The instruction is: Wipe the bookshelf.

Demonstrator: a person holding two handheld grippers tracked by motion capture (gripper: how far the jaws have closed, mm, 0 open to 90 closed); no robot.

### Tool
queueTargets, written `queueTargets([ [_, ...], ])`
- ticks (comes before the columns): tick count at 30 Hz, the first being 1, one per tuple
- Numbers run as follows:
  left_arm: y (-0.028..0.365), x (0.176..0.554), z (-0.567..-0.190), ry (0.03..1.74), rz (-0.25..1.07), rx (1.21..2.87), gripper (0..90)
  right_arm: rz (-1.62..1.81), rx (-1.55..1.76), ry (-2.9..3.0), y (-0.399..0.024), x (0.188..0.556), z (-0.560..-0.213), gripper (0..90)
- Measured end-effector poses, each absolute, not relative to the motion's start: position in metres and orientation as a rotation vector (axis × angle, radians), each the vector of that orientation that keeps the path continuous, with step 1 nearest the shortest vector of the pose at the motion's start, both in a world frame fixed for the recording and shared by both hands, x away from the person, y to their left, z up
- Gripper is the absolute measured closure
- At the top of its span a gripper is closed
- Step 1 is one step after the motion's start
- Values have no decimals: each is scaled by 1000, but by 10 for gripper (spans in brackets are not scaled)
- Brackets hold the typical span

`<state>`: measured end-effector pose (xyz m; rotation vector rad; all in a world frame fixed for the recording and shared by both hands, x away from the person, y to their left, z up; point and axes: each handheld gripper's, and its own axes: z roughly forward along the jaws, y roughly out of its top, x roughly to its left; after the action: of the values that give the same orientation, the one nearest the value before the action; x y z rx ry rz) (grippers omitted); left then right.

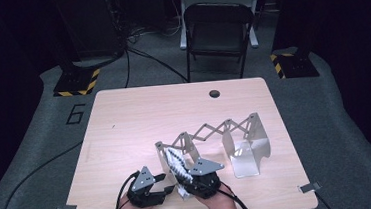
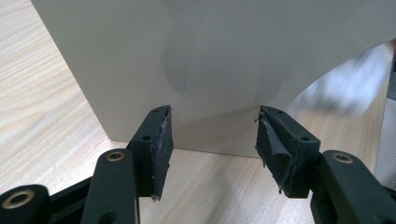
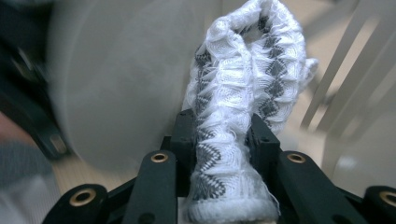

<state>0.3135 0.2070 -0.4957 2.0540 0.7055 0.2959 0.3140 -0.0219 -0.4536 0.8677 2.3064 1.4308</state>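
High view has the wooden table (image 1: 124,119) with an expanding metal rack (image 1: 211,132) on it, scissor links joining two curved end plates. The near plate (image 1: 170,163) stands right in front of both hands.

Right tongs (image 1: 187,182) are clenched on a white and grey zigzag knit cloth (image 3: 233,116). In the right gripper view it's bunched between the pads and loops upward beside the pale plate, clear of the table as far as I can judge. Left tongs (image 2: 212,135) are released, pads standing apart just short of the plate's lower edge with nothing between them.

If the plan is to get the cloth clear of the rack, I'd lift slow and straight. That knit looks like it'd snag on the scissor links, and the light rack could easily get dragged along. The free tongs look well placed to steady the plate, so I'd use them.

Hard to make out:
- Whether the cloth's far end hangs free or is caught on the rack.
- Whether it's a sock or a sleeve.
- The blurred edges in the right gripper view.
- The plate blocking everything behind it in the left gripper view.
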Motion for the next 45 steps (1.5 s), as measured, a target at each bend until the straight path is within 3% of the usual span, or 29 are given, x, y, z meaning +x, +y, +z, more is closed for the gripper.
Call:
queueTargets([
  [4, 207, 314, -496, 704, 296, 2056, 451, 1479, 829, 2273, -24, 316, -441, 693],
  [12, 207, 314, -496, 712, 307, 2047, 450, 1258, 843, 2444, -14, 319, -486, 692],
  [19, 207, 313, -495, 703, 298, 2057, 451, 1448, 762, 2251, -12, 319, -430, 692],
  [22, 207, 313, -496, 709, 298, 2048, 451, 1485, 748, 2240, -15, 320, -422, 691],
  [30, 207, 314, -496, 702, 298, 2061, 450, 1362, 827, 2383, -14, 320, -465, 692],
  [38, 207, 313, -496, 703, 294, 2063, 451, 1564, 743, 2201, -21, 313, -403, 690],
  [45, 207, 313, -496, 708, 292, 2058, 450, 1435, 829, 2346, -18, 319, -450, 690],
])
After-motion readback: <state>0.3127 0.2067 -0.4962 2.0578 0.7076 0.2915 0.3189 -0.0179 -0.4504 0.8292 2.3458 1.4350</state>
